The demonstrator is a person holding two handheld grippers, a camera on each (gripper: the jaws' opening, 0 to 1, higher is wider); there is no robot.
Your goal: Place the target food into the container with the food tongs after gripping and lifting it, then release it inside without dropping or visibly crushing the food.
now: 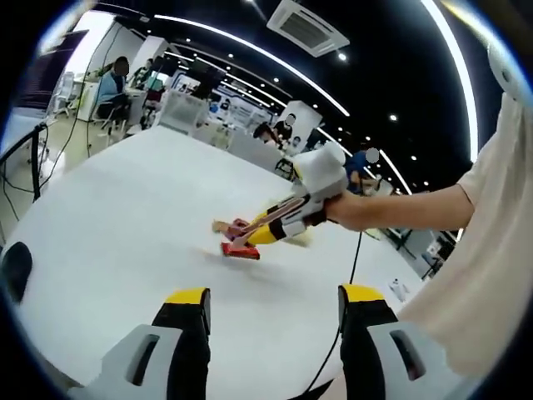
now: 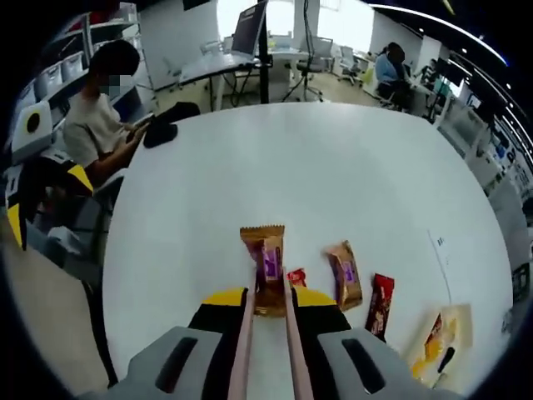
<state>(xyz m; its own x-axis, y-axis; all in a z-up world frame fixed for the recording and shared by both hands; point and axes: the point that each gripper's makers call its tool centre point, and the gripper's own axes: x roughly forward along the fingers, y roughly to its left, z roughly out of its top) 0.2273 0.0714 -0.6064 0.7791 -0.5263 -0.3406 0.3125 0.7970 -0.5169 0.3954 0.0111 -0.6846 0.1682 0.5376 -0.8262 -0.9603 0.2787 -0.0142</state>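
Left gripper view
Left gripper (image 1: 273,310): its yellow-tipped jaws stand wide apart over bare white table (image 1: 125,225); nothing between them.
Right gripper (image 1: 287,218): comes in from the right in a person's hand (image 1: 354,208), reaching down to the far snacks; from here I cannot tell how its jaws stand.
Snacks here: a red packet (image 1: 240,249) lies flat just below the tong tips, with a pale wrapper (image 1: 223,226) just to its left.
Nearer tool: the right gripper is at the food; the left one is well apart from it, on the near side.

Right gripper view
Right gripper (image 2: 271,298): jaws pressed in on the pink food tongs (image 2: 243,350), whose two blades run forward between them.
Target food: the brown-and-purple wrapped snack (image 2: 266,268) lies straight ahead on the table, its near end between the tong blades, its long axis running near-to-far, in line with the tongs.
Grip: the blades flank the wrapper's near end; whether they already pinch it I cannot tell. It looks flat on the table, not lifted.
Other snacks: a small red packet (image 2: 296,276) just right of it, a second brown wrapper (image 2: 344,273) further right, then a dark red bar (image 2: 380,305).
Container (image 2: 441,337): a pale tray at the near right edge, well apart from the target, already holding some packets.
Coming move: lift, then carry rightward past the other snacks.
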